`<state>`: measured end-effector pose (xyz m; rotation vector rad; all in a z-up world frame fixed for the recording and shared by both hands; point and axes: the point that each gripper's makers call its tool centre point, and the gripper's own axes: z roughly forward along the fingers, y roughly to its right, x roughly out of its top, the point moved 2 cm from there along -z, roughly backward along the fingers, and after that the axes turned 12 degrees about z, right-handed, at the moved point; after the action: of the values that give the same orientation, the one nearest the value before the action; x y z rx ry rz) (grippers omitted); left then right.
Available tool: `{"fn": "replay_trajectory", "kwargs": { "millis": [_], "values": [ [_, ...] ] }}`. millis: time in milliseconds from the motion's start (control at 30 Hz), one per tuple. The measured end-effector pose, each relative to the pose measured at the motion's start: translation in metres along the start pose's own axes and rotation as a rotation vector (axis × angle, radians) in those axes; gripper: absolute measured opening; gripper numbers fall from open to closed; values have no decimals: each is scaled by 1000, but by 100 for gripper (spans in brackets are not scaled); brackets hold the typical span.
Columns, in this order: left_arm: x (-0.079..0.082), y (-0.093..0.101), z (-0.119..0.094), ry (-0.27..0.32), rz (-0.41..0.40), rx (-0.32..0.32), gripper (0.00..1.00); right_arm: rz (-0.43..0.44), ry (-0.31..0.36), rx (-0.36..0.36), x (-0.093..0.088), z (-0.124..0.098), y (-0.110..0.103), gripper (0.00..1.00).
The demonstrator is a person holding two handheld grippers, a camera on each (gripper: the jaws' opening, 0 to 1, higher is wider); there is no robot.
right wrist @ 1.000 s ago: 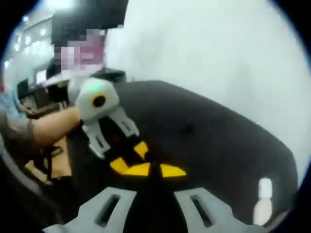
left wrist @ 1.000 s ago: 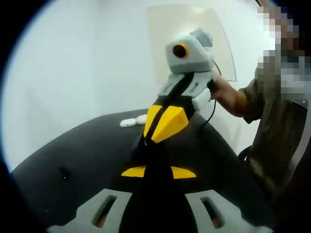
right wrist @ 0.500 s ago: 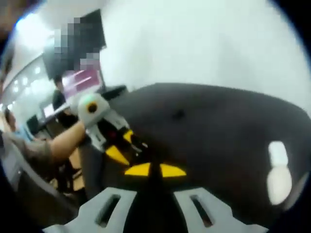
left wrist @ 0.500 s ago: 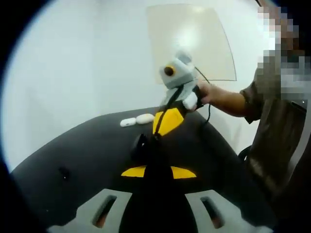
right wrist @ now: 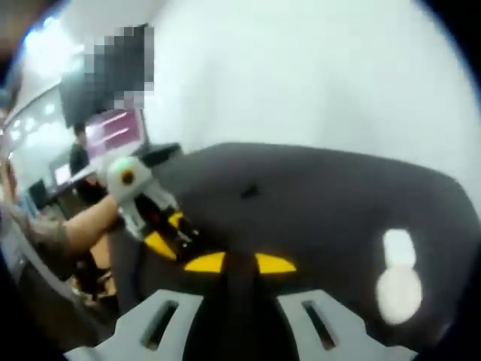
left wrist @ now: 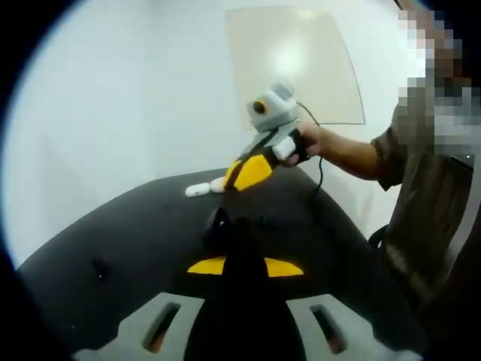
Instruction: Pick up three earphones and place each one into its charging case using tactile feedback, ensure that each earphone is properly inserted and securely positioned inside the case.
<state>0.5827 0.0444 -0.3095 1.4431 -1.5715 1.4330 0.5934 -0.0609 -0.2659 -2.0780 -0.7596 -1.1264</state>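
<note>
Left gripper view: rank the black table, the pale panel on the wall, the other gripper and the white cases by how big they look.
1. black table
2. pale panel
3. right gripper
4. white cases
The gripper is nearer the camera than the cases, so their true sizes are unsure.

The left gripper [left wrist: 244, 265] sat low and level, its two yellow-tipped jaws drawn together with no gap visible between them. It also appeared in the right gripper view [right wrist: 171, 239], carried on a bare forearm reaching in from the left. The right gripper [right wrist: 239, 263] likewise had its yellow tips meeting at the middle. Seen from the left gripper view, the right gripper [left wrist: 239, 177] was held out well ahead, tilted nose-down, a hand [left wrist: 312, 143] wrapped round its handle and the forearm extended from a short sleeve.
</note>
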Motion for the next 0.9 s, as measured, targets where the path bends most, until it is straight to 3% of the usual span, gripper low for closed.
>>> {"fn": "replay_trajectory", "kwargs": {
  "millis": [67, 167, 433, 733, 767, 900],
  "values": [
    [0, 0, 0, 0, 0, 0, 14, -43, -70, 13, -10, 1, -12, 15],
    [0, 0, 0, 0, 0, 0, 14, -135, -140, -25, -24, 2, -27, 15],
    [0, 1, 0, -1, 0, 0, 14, -288, -103, -257, -44, 2, -42, 15],
    [0, 0, 0, -2, 2, 2, 14, -294, -69, -346, -47, 21, -25, 16],
    [0, 0, 1, -2, 1, 2, 14, -308, -42, -357, -43, 21, -23, 16],
    [0, 0, 1, -2, 0, 1, 14, -358, -52, -361, -40, 22, -15, 12]
  ]
}}
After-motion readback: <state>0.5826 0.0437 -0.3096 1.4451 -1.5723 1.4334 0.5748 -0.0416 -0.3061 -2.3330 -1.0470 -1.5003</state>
